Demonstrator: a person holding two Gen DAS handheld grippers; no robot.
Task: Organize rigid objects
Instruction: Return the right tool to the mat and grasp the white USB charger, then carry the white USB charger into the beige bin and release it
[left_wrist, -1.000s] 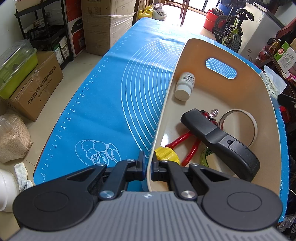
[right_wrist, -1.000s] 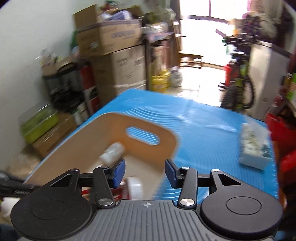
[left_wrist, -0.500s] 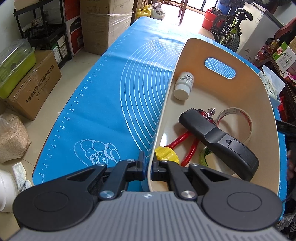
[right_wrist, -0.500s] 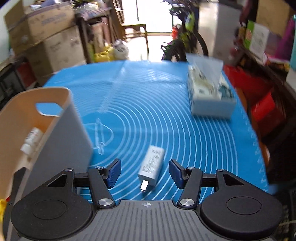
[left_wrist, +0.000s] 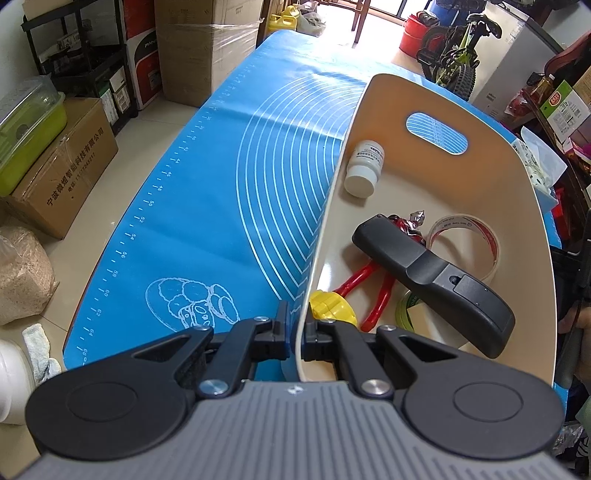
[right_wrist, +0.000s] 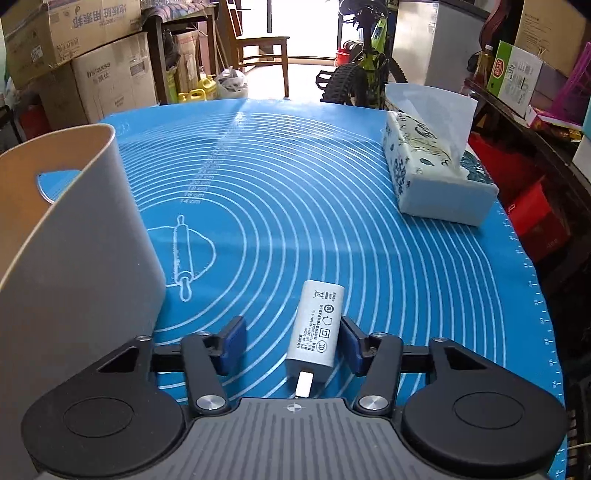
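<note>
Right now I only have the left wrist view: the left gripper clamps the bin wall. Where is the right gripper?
Observer: The right gripper is low over the blue mat, open, straddling a white charger that lies outside the bin.
Operator: Is it gripping the charger?
Observer: No. The charger sits against the right-side pad, with a clear gap to the left-side pad.
Operator: Anything else on that side of the mat?
Observer: A tissue box farther back, apart from the charger.

Cluttered home storeroom: stacked cartons (right_wrist: 110, 77), bicycle (right_wrist: 364, 70), wooden chair (right_wrist: 264, 55).
</note>
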